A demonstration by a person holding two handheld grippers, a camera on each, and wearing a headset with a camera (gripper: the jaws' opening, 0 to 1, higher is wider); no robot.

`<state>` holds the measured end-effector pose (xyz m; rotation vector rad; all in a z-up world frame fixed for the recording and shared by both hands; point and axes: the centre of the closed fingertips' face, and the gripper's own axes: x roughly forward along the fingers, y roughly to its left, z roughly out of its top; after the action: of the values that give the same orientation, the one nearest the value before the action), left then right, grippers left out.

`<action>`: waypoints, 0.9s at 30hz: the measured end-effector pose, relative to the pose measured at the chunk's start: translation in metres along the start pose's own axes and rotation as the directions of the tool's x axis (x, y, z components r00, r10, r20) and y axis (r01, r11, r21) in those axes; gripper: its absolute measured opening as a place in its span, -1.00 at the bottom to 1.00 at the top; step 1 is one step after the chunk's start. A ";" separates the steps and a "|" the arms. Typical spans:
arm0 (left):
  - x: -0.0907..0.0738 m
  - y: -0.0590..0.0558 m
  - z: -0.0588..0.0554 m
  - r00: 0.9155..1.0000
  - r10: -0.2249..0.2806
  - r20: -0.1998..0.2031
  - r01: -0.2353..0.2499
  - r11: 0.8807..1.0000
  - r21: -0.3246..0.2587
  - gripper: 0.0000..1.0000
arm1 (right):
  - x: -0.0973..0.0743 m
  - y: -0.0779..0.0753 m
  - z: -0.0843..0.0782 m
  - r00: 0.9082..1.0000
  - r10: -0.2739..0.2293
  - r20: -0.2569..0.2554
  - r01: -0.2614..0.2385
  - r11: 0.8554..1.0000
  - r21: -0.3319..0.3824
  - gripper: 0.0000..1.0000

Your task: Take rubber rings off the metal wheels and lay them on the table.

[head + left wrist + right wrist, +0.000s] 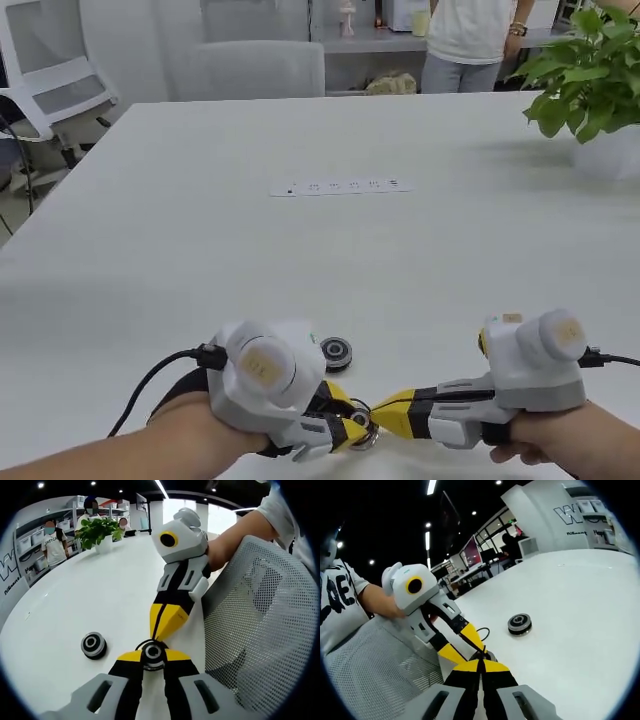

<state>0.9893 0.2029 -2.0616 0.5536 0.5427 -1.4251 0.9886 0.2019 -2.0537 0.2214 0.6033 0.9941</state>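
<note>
The left gripper (152, 657) is closed on a wheel (153, 651), one yellow tip at each side, low over the table (300, 250) near its front edge. The hub faces this gripper's camera, so the axle seems to run roughly toward it. A second wheel (94, 645) lies flat at 9 o'clock from the held one, well apart, its ring on. At 12 o'clock the right gripper (160, 632) meets the held wheel with its jaws together, tips at the ring (141, 645); whether they pinch the rubber is not sure. The right gripper is the nearer one for pulling, probably outward and then along the axle. On the far wall (572, 512) big letters begin with W; the rest is unreadable
</note>
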 end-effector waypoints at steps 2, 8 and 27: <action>-0.001 -0.001 0.000 1.000 -0.003 -0.002 0.003 1.000 0.003 -0.75 | 0.000 0.000 0.000 1.000 0.004 0.002 -0.004 1.000 0.001 -1.00; -0.006 -0.003 0.005 1.000 -0.017 0.007 0.017 1.000 -0.003 -0.71 | -0.001 0.000 0.001 1.000 0.008 0.005 -0.008 1.000 0.004 -1.00; -0.043 -0.004 0.020 0.998 -0.011 0.056 0.013 1.000 -0.028 -0.35 | -0.005 0.006 0.012 0.999 0.029 0.030 -0.029 1.000 0.003 -1.00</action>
<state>0.9821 0.2227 -2.0188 0.4872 0.5213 -1.4382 0.9887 0.2020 -2.0393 0.2481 0.5762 1.0162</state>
